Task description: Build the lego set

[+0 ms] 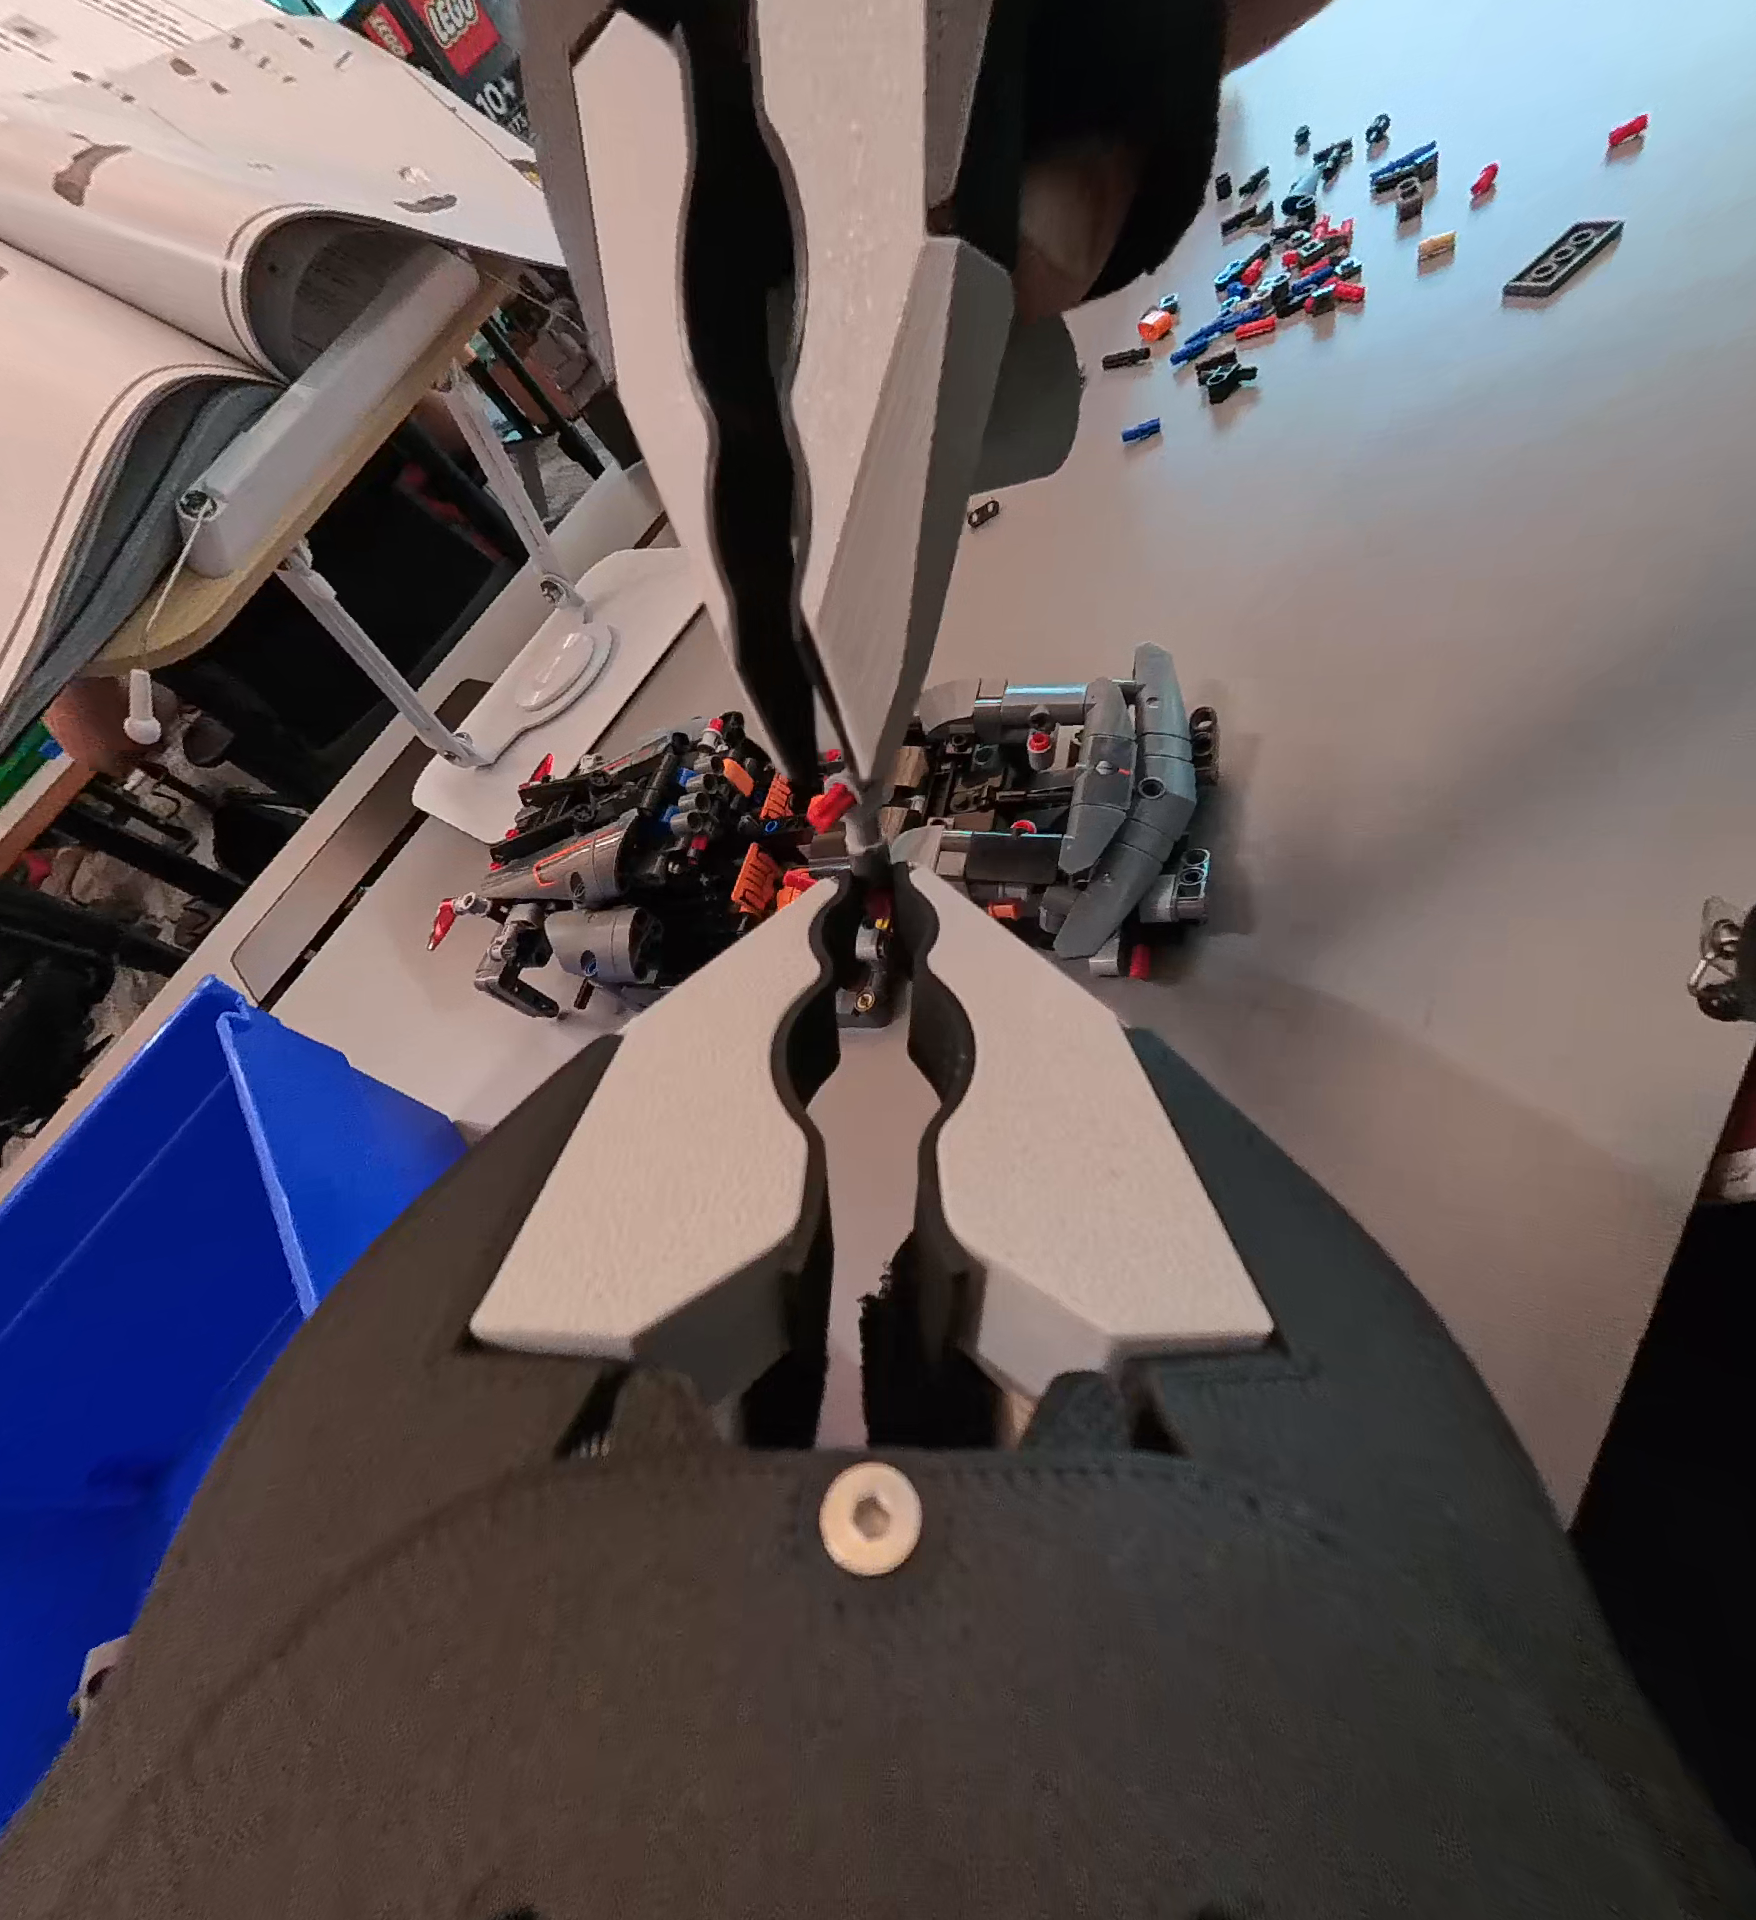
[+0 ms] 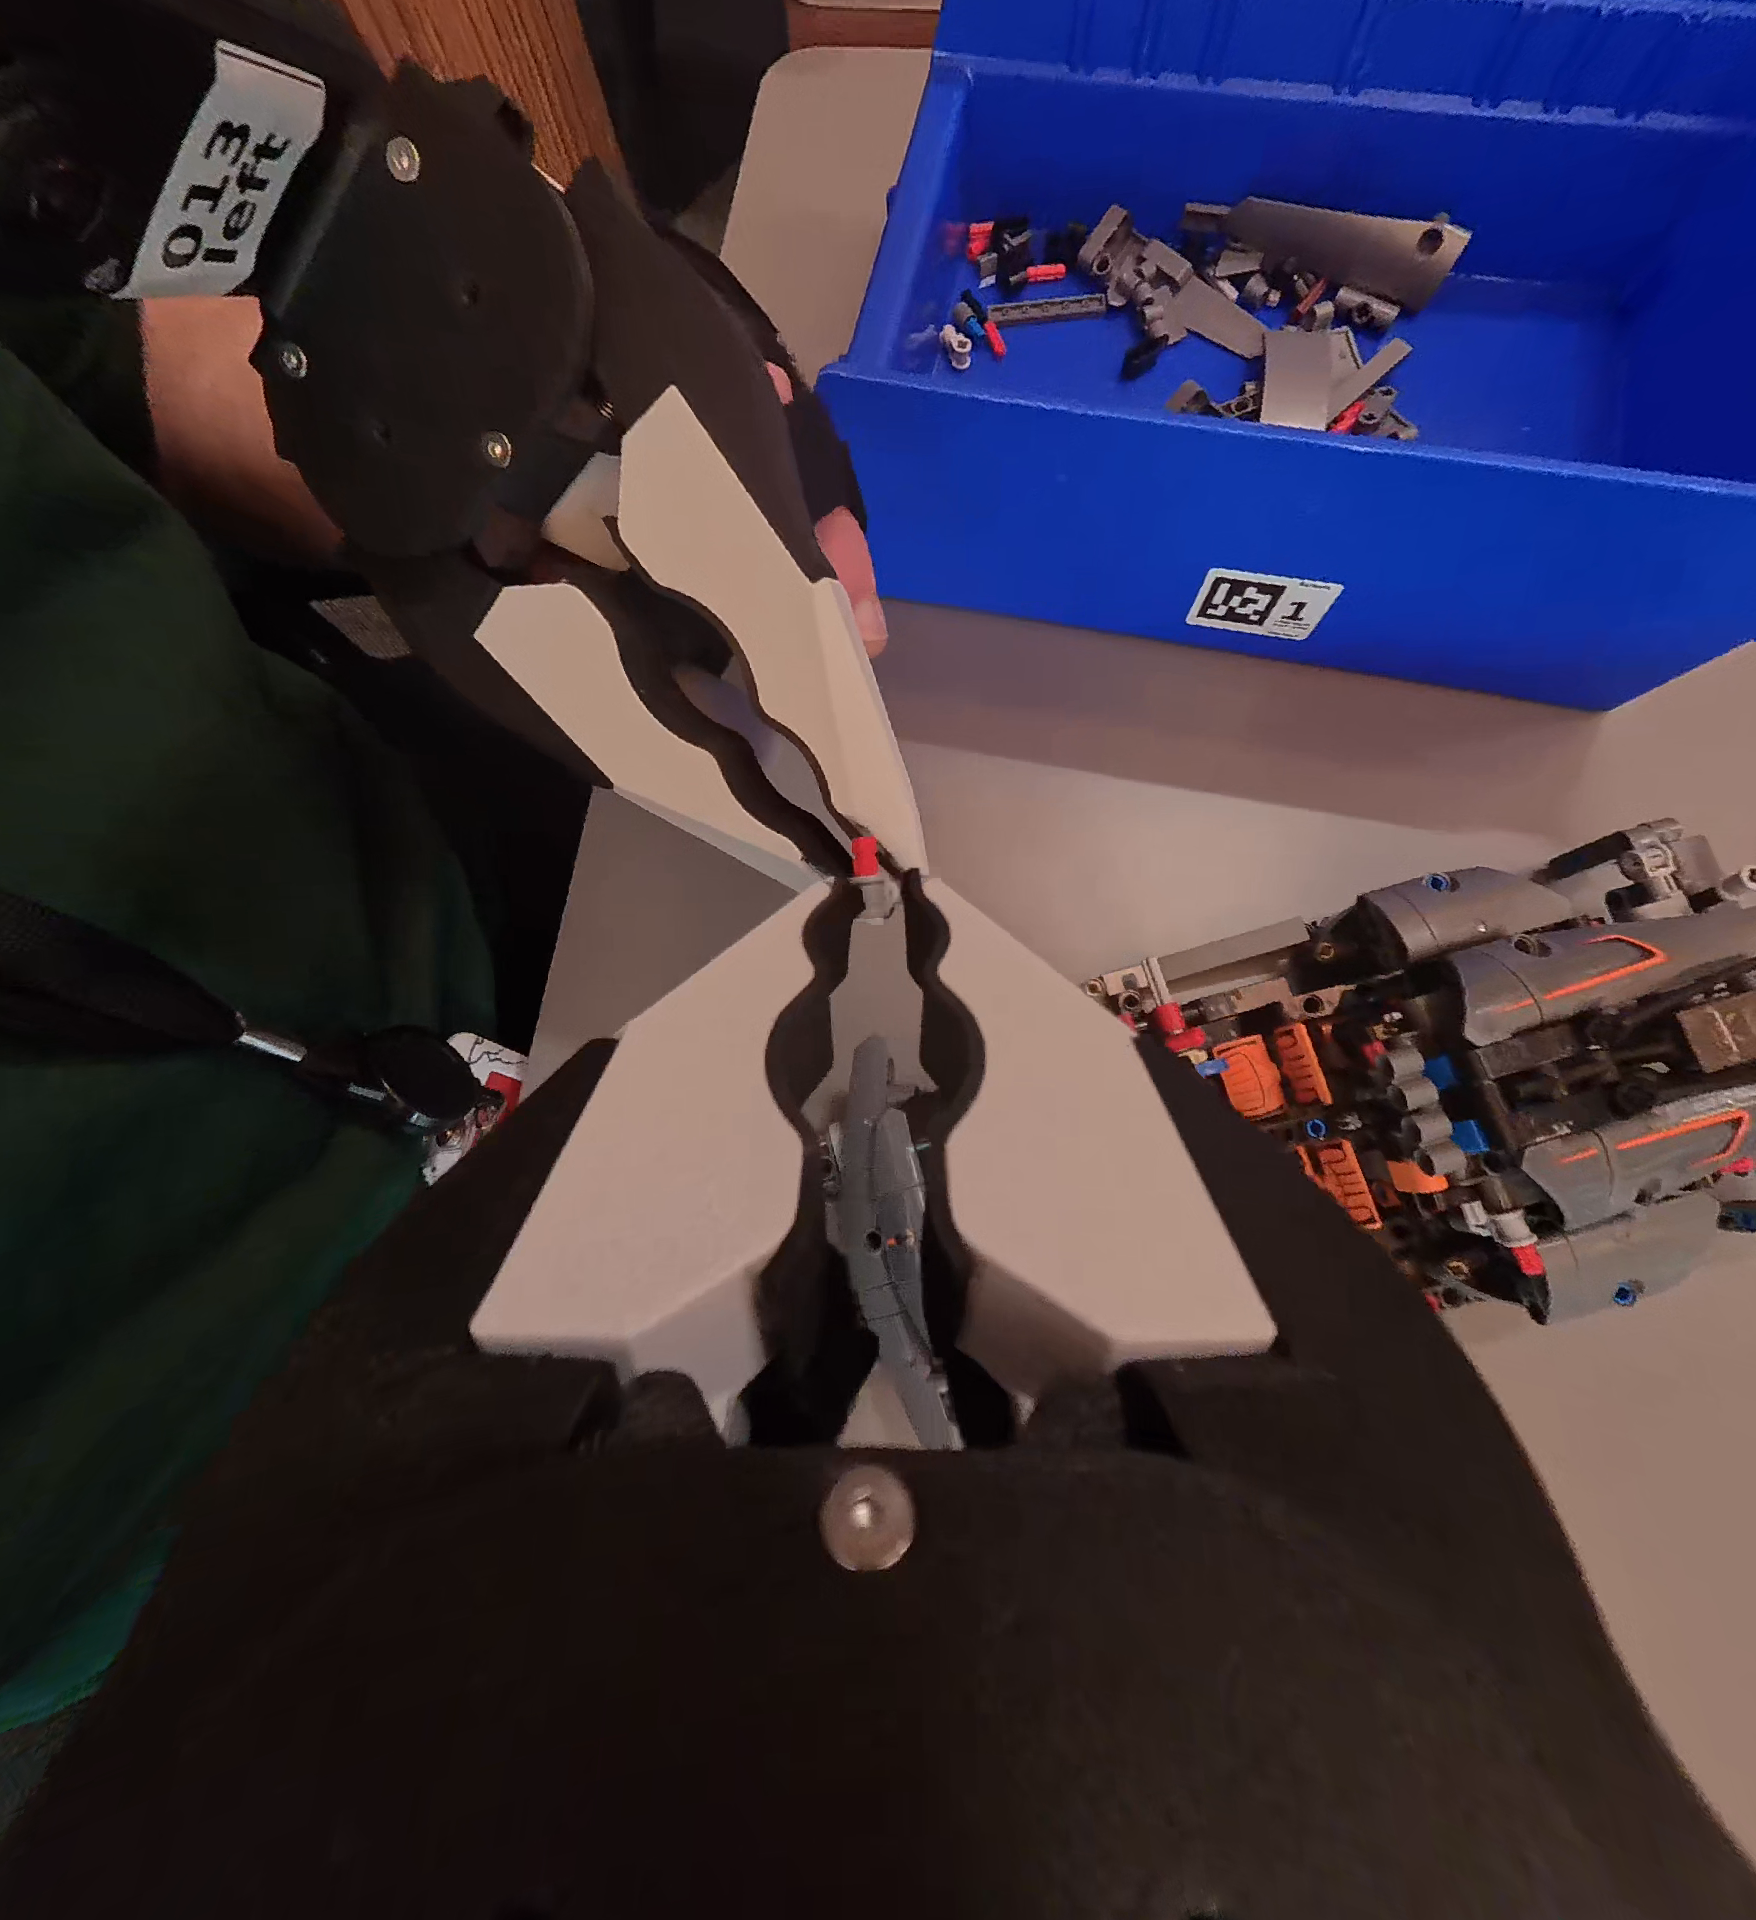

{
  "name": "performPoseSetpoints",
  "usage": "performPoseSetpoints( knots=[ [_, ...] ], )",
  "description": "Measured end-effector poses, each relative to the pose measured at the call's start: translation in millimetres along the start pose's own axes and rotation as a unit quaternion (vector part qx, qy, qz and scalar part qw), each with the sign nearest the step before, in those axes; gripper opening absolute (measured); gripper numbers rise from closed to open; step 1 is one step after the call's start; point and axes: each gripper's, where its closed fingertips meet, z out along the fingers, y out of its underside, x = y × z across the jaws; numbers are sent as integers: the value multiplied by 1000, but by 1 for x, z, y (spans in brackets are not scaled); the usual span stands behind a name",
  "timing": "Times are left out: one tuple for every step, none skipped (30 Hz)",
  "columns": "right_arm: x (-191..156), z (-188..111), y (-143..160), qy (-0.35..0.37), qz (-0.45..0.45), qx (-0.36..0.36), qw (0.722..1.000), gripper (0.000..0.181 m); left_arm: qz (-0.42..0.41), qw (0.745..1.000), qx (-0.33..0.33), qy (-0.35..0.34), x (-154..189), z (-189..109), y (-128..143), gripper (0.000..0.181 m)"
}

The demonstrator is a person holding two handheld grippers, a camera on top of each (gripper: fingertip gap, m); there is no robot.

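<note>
The left tongs (image 1: pixel 866 873) and right tongs (image 2: pixel 872 894) meet tip to tip above the table (image 1: pixel 1425 644), both clamped on a small grey piece (image 2: pixel 876 896) with a red pin (image 2: pixel 863 854) in it. Under them the grey, black and orange model (image 1: pixel 853 831) lies on the table, a blue bin (image 2: pixel 1373 499) of spare parts just beside it. Loose pieces (image 1: pixel 1289 260) lie scattered well apart from it.
</note>
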Motion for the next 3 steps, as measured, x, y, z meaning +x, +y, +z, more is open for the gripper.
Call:
performPoseSetpoints(
  knots=[
    [0,0,1,3,-5,-7,1000,12,-2,1000,-1,1,0,0,0,3],
    [1,0,1,10,-14,-11,1000,11,-3,1000,-2,1,0,1,0,3],
    [1,0,0,12,-21,-14,1000,7,-2,1000,-3,1,0,1,1,3]
  ],
)
